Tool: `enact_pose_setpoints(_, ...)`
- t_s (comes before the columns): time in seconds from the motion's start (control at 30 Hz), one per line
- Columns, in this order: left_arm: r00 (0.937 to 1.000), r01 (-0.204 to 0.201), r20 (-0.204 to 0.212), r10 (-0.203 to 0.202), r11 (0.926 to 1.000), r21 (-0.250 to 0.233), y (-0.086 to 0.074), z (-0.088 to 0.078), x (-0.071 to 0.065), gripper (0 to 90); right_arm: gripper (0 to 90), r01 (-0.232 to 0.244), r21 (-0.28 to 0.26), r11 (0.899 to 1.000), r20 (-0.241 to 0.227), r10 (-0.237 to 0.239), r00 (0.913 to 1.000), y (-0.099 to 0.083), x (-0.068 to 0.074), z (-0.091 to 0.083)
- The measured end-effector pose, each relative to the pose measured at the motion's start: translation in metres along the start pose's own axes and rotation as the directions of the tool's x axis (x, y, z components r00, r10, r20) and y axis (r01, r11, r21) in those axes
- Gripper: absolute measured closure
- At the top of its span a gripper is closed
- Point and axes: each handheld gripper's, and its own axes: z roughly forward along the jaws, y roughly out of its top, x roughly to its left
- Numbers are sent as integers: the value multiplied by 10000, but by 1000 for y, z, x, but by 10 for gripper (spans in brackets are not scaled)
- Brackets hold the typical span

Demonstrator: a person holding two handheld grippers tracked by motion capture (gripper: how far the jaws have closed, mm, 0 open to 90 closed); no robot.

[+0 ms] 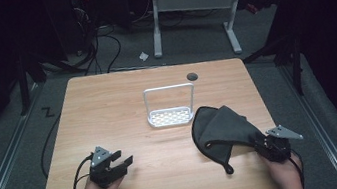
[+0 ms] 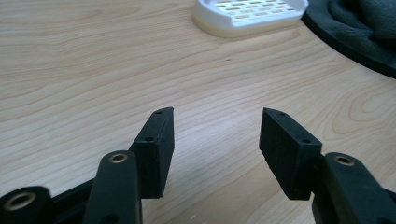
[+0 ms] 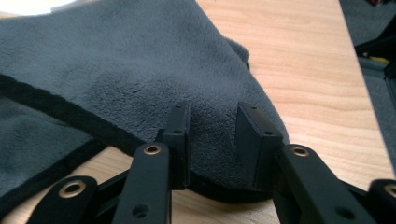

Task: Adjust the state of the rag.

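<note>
A dark grey fleece cloth (image 1: 219,127) with a black hem lies on the right half of the wooden table (image 1: 108,113), partly folded and drawn to a point toward me. My right gripper (image 1: 264,143) is at that point. In the right gripper view its jaws (image 3: 212,109) pinch the cloth's (image 3: 130,60) near corner, with a ridge of fleece between them. My left gripper (image 1: 123,161) rests near the front left edge, and it (image 2: 218,113) is open over bare wood with nothing between its jaws. The cloth's edge (image 2: 359,28) shows at the upper right of the left gripper view.
A small white slotted rack (image 1: 171,117) with a tall loop handle stands at the table's middle, just left of the cloth; its base (image 2: 252,11) shows ahead of my left gripper. A cable hole (image 1: 192,76) sits near the far edge. Another desk's legs (image 1: 192,15) stand beyond.
</note>
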Motion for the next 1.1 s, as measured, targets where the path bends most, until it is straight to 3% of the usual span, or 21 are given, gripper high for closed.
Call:
enact_pose_setpoints(0.13,9997,245,-37,-246,9997,-98,-1,-4,7,457,660,100,-195,9998,18,-100,9999,3,3,-2)
enact_pose_setpoints(0.5,9997,252,-21,-253,9996,-141,-1,-6,8,459,660,57,-286,9996,-75,-59,10000,5,4,-3)
enact_pose_setpoints(0.57,9997,253,-18,-253,9996,-115,-1,-6,8,460,685,74,-265,9996,-141,-77,9999,5,5,-3)
enact_pose_setpoints(0.6,9997,242,-12,-242,9997,-84,-1,-5,8,460,808,201,-258,9995,-207,-206,9996,7,7,-4)
enact_pose_setpoints(0.63,9998,218,-4,-218,9997,-67,-1,-4,7,460,808,201,-258,9995,-207,-206,9996,7,7,-4)
enact_pose_setpoints(0.67,9998,206,6,-206,9998,-58,-1,-4,6,461,900,433,-391,9983,-261,-443,9987,14,9,-5)
enact_pose_setpoints(0.73,9998,181,20,-181,9998,-44,-2,-2,4,462,900,637,-459,9969,-319,-652,9974,24,10,-3)
enact_pose_setpoints(0.9,9999,91,90,-91,10000,26,-2,0,1,464,900,828,-316,9961,-60,-830,9965,47,8,19)
enact_pose_setpoints(0.97,9999,51,129,-52,10000,64,-2,0,0,465,895,541,334,9980,-68,-539,9985,57,1,45)
enact_pose_setpoints(1.0,9999,32,154,-33,10000,64,-2,0,-1,465,895,541,334,9980,-68,-539,9985,57,1,45)
enact_pose_setpoints(1.03,9999,10,172,-12,10000,71,-2,0,-1,466,895,532,788,9955,-37,-531,9986,60,-1,61)
enact_pose_setpoints(1.1,9998,10,184,-11,10000,78,-2,0,-1,465,896,554,1092,9925,-17,-555,9985,61,-2,71)
